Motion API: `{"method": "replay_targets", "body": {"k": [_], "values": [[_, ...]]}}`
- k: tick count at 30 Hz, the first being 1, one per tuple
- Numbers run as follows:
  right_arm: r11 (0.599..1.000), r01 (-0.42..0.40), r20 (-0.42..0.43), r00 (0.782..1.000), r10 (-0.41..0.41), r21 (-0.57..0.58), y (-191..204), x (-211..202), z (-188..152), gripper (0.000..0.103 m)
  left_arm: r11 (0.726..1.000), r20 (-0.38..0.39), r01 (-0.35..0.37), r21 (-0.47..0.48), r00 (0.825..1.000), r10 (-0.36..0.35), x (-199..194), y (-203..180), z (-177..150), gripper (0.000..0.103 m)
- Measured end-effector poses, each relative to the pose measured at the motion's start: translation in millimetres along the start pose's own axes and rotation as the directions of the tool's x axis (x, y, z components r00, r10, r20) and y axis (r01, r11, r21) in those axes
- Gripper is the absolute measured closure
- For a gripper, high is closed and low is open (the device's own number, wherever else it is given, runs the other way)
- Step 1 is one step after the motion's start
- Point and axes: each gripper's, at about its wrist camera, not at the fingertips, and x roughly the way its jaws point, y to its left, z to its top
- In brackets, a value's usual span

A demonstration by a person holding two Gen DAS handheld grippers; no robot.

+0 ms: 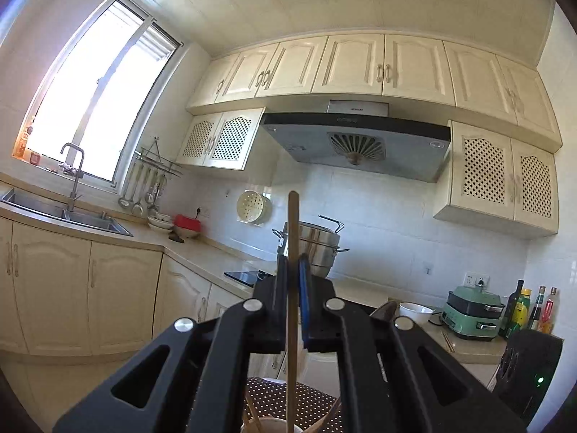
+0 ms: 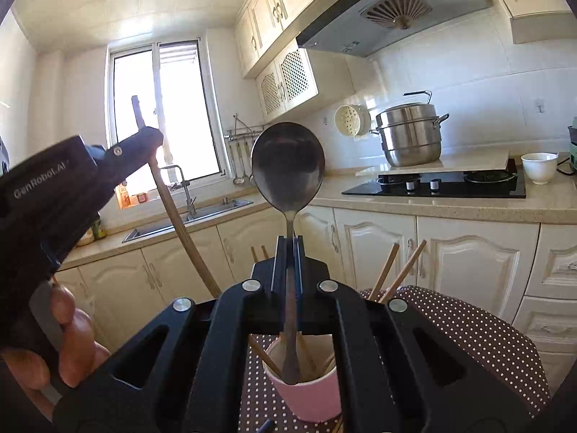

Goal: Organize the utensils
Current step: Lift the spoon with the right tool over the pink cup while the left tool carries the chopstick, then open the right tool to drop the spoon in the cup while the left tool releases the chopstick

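My left gripper (image 1: 293, 260) is shut on a long wooden utensil handle (image 1: 293, 223) that stands upright and runs down into a cup at the bottom edge. The same gripper (image 2: 144, 133) and wooden handle (image 2: 180, 223) show at the left of the right wrist view. My right gripper (image 2: 288, 243) is shut on the stem of a dark metal spoon (image 2: 287, 166), bowl up, its lower end inside a pink cup (image 2: 310, 393). Several wooden chopsticks (image 2: 387, 270) stand in the cup. The cup sits on a brown polka-dot surface (image 2: 468, 332).
A steel steamer pot (image 2: 411, 133) stands behind the black hob (image 2: 450, 184). A white bowl (image 2: 539, 166) is at the hob's right. A sink (image 2: 202, 213) with tap lies under the window. A green cooker (image 1: 474, 312) and bottles (image 1: 530, 310) stand on the counter.
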Motion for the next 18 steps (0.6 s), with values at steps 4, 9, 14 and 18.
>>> {"method": "replay_targets", "body": {"k": [4, 9, 14, 18], "values": [[1.000, 0.012, 0.008, 1.000, -0.012, 0.008, -2.6, 7.6, -7.3, 0.099, 1.000, 0.010, -0.015, 0.000, 1.000, 0.015, 11.4, 2.8, -9.7, 0.097], [1.000, 0.020, -0.011, 1.000, -0.020, 0.005, -6.7, 17.1, -17.5, 0.099, 1.000, -0.017, -0.023, 0.012, 1.000, 0.023, 22.5, 5.4, -24.5, 0.097], [1.000, 0.019, -0.042, 0.999, -0.018, 0.016, -10.8, 21.3, -27.0, 0.099, 1.000, -0.122, 0.003, -0.001, 0.993, -0.003, 34.6, 10.9, -43.1, 0.097], [1.000, 0.022, -0.047, 0.999, -0.022, 0.019, -12.8, 20.3, -32.3, 0.099, 1.000, -0.207, -0.006, 0.005, 0.978, 0.007, 39.4, 16.2, -61.1, 0.096]]}}
